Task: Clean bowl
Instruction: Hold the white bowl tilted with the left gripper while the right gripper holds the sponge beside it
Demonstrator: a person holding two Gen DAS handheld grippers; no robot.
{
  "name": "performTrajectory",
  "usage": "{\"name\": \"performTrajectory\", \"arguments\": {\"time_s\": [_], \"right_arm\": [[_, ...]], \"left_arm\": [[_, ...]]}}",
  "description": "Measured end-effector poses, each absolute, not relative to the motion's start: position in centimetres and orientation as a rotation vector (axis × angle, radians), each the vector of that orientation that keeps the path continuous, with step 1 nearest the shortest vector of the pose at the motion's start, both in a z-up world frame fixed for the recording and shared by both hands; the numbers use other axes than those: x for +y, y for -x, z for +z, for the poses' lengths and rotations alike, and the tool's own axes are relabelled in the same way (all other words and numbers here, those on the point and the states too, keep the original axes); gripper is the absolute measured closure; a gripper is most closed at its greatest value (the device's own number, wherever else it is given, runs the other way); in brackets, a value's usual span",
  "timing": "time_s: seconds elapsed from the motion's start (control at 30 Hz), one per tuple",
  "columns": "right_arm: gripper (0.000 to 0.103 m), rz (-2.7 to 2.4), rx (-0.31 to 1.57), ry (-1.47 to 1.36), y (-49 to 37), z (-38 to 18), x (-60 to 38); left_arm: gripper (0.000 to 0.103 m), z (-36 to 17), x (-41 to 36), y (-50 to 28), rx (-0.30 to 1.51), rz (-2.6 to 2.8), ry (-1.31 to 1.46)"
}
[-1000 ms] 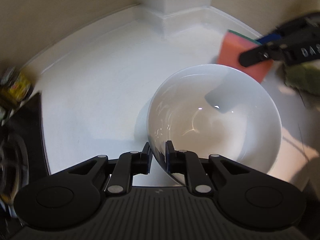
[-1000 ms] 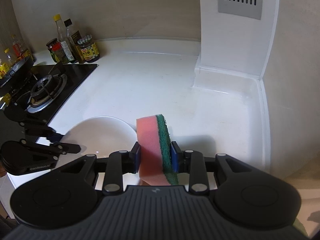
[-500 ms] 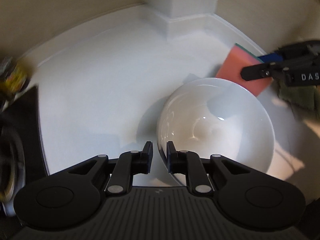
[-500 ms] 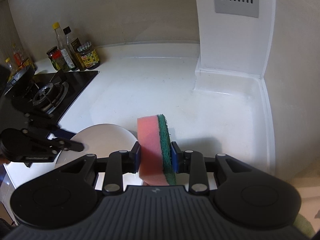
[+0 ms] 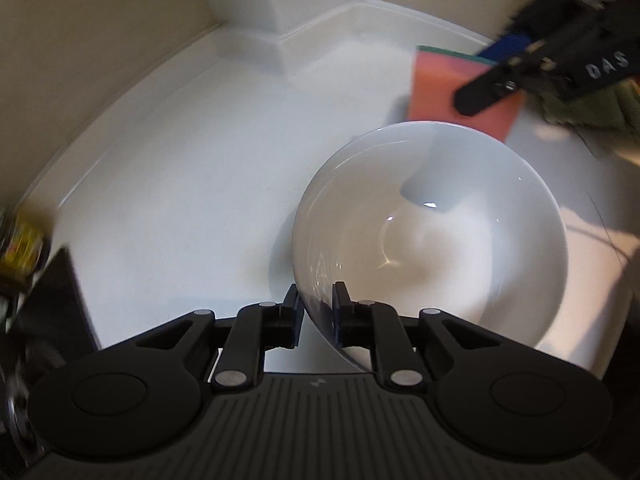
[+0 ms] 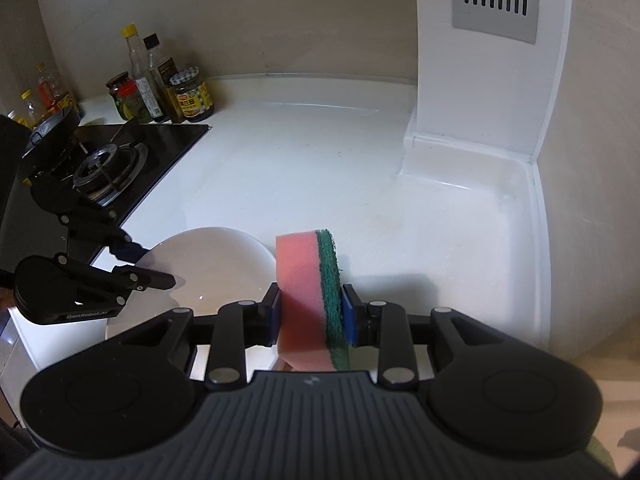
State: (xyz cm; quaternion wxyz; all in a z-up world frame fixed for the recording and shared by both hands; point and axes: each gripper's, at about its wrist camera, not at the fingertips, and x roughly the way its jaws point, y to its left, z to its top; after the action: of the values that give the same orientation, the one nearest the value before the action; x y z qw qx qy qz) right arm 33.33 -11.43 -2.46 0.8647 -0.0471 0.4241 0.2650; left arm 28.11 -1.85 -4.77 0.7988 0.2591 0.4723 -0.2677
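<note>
A: Bowl (image 5: 432, 240) first, from the left wrist view. We have the left gripper (image 5: 316, 312) clamped on its near rim, one finger inside the wall and one outside, probably so the bowl holds steady for wiping. It sits on the white counter (image 5: 180, 180), or just above it; we cannot tell which.

B: Beyond the bowl's far rim we see the sponge (image 5: 440, 84), pinched in the right gripper (image 5: 492, 84), clear of the bowl.

A: The bowl is white and glossy inside, with no residue we can make out.

B: From the right wrist view, our right gripper (image 6: 312, 312) squeezes the sponge (image 6: 308, 292) edge-on, pink foam towards the bowl (image 6: 216, 264), green scourer away. The sponge hangs beside the rim, not inside. Whether wiping is coming or done, we cannot judge.
</note>
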Motion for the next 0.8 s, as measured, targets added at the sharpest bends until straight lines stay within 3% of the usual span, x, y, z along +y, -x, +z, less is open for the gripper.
{"name": "performTrajectory", "arguments": {"time_s": [0.13, 0.53, 0.8], "right_arm": [[0.077, 0.552, 0.891, 0.100, -34.0, -2.5, -11.2], [0.077, 0.549, 0.892, 0.068, -33.1, -2.5, -11.7], [0.077, 0.570, 0.893, 0.084, -32.9, -2.4, -11.7]], "left_arm": [[0.087, -4.8, -1.5, -29.3, 1.036, -0.596, -0.524], [0.087, -4.3, 1.0, -24.9, 1.099, -0.219, -0.044], [0.089, -4.6, -1.0, -26.1, 1.042, -0.394, -0.392]]}}
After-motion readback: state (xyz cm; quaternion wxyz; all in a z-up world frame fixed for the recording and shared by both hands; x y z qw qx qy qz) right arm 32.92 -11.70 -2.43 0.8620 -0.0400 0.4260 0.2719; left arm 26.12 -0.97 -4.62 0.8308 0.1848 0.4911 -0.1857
